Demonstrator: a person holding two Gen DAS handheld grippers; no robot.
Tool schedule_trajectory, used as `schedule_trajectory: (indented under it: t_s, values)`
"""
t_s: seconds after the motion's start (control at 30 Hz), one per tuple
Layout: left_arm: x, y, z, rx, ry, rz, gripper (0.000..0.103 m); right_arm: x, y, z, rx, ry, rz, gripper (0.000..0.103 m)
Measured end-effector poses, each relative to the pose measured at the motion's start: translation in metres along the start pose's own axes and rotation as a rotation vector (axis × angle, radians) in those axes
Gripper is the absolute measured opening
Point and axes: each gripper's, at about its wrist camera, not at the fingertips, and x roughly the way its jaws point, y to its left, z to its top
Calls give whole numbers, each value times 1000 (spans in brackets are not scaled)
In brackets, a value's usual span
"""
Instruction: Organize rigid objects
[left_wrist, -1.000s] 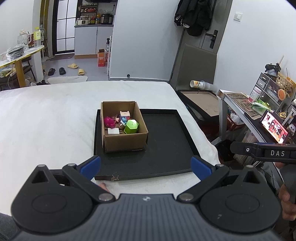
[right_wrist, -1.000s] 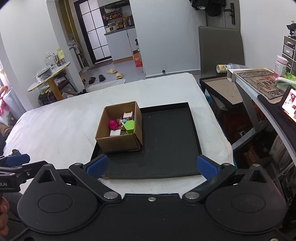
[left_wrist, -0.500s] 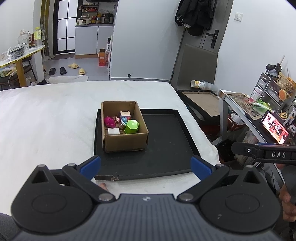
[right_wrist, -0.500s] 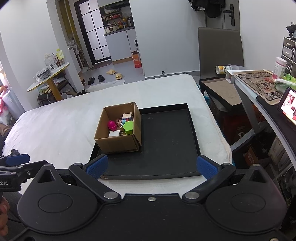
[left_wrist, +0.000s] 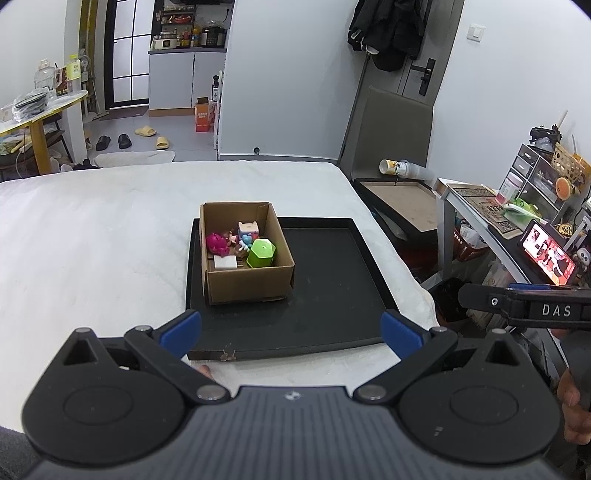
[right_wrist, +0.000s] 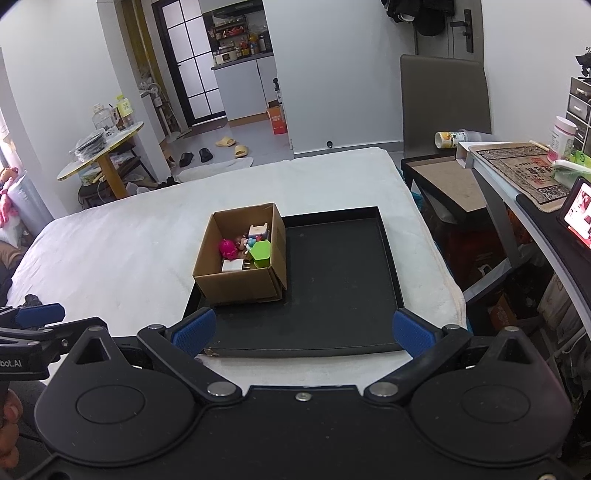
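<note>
An open cardboard box (left_wrist: 246, 281) (right_wrist: 236, 286) stands on the left part of a black tray (left_wrist: 332, 280) (right_wrist: 343, 280) on a white bed. Inside the box lie a green hexagonal block (left_wrist: 261, 253) (right_wrist: 260, 251), a pink toy (left_wrist: 217, 244) (right_wrist: 229, 247), a white block (left_wrist: 225, 263) (right_wrist: 232, 265) and a small pastel figure (left_wrist: 248, 230) (right_wrist: 258, 232). My left gripper (left_wrist: 291, 330) hangs open short of the tray's near edge, holding nothing. My right gripper (right_wrist: 302, 330) is likewise open and empty over that edge. Each gripper shows at the other view's edge.
The white bed cover (left_wrist: 92, 229) spreads wide to the left of the tray. To the right of the bed stand a low dark table (right_wrist: 443, 181), a desk with a lit phone (left_wrist: 548, 254) and drawers. A person's hand (left_wrist: 572, 410) holds the right gripper's handle.
Both grippers have barely drifted; the box and tray sit very slightly nearer in the right wrist view. Nothing was gripped or let go.
</note>
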Motion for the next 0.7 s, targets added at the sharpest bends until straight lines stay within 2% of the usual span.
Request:
schedule_trajectory:
  t_s: [0.7]
  values:
    - [3,-2,0,5,15,3,103,0,-1,0,-1,1,6,103]
